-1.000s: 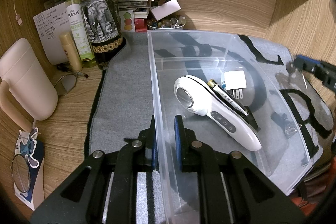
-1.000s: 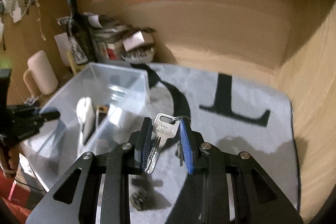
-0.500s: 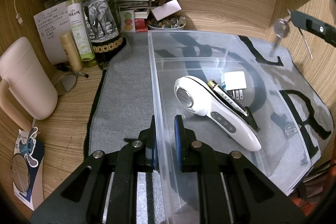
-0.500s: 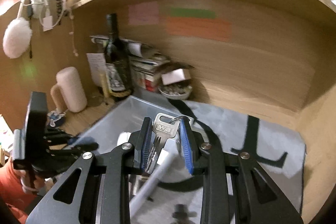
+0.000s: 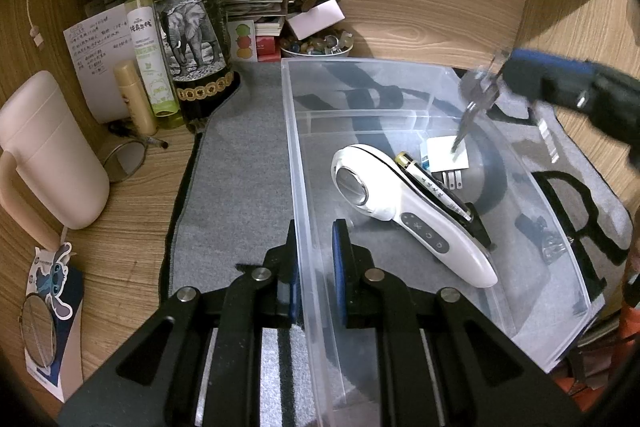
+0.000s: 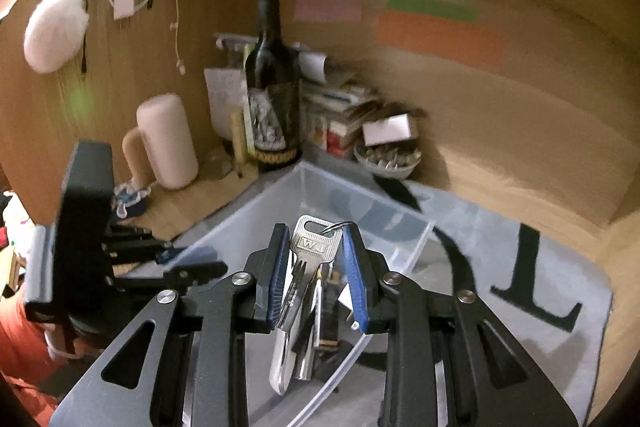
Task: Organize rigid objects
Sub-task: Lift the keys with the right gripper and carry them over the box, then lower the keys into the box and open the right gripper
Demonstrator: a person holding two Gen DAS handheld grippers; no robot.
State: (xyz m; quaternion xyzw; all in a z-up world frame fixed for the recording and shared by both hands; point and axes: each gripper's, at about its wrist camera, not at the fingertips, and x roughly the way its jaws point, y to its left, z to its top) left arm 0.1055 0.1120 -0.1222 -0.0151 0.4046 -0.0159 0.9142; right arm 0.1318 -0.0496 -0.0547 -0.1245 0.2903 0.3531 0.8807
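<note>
Left wrist view: our left gripper point(image 5: 314, 267) is clamped nearly shut on the near-left wall of the clear bin point(image 5: 298, 163), steadying it. Inside lie a white handheld device point(image 5: 408, 207), a battery point(image 5: 434, 187) and a plug adapter point(image 5: 446, 153). The right gripper point(image 5: 504, 75) hangs at the far-right rim, keys point(image 5: 474, 107) dangling over the bin.

Right wrist view: our right gripper point(image 6: 316, 267) is narrowly closed on the keys point(image 6: 314, 251); bin point(image 6: 256, 211) below. We judge this the carry-over step. Next: lower, then open the jaws so the keys drop inside.
</note>
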